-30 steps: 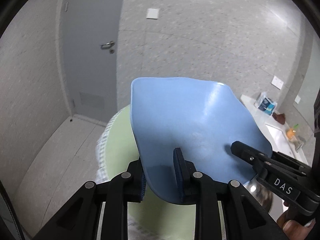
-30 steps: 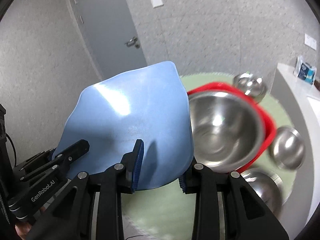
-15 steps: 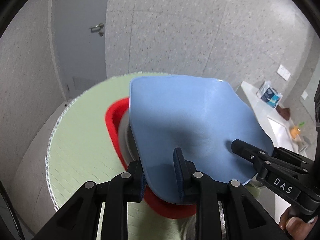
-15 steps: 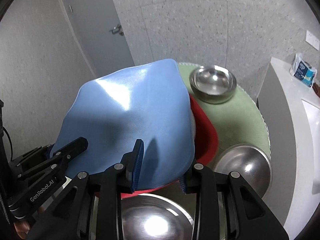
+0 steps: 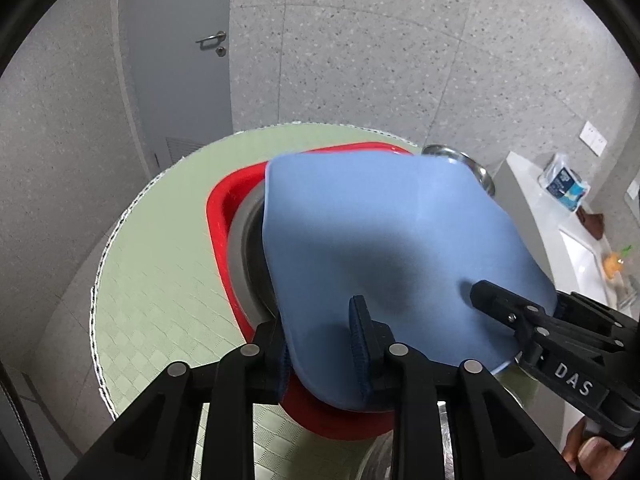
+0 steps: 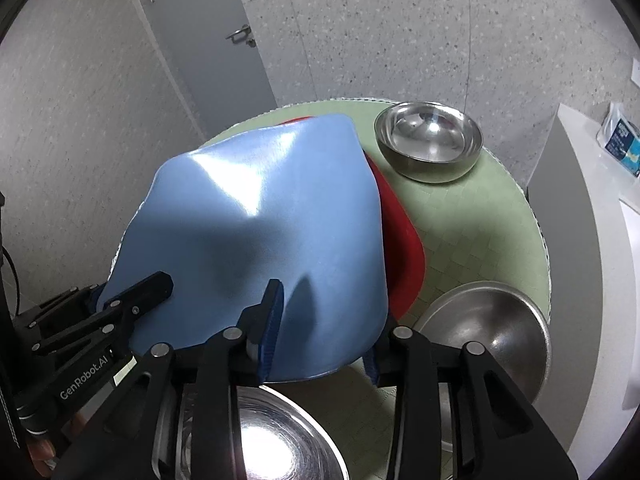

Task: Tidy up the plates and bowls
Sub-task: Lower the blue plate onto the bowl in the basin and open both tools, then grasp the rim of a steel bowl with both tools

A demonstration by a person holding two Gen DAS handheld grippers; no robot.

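The blue plate (image 5: 396,248) is held in the air by both grippers at once, tilted so that its far edge dips toward the table, and it hangs right over the red plate (image 5: 224,216), which has a steel bowl (image 5: 246,240) sitting in it. The left gripper (image 5: 320,344) pinches the plate's near left rim, one pad on top and one underneath; the right gripper (image 6: 320,332) pinches the near right rim the same way, so both pairs of fingers are clamped on the plate and neither is free. Because both grips sit on the near edge, the plate reaches straight out and away from the fingers, with nearly all of its body beyond them, above the red plate. That is the relation the coming move likely turns on: going down would land the blue plate on the bowl's rim, not flat on the red plate. Neither hand is clearly nearer. Around this stack, on the round green mat (image 6: 472,216), a small steel bowl (image 6: 430,144) stands at the far side, a larger one (image 6: 492,328) to the right, and another (image 6: 276,444) close under the right gripper.
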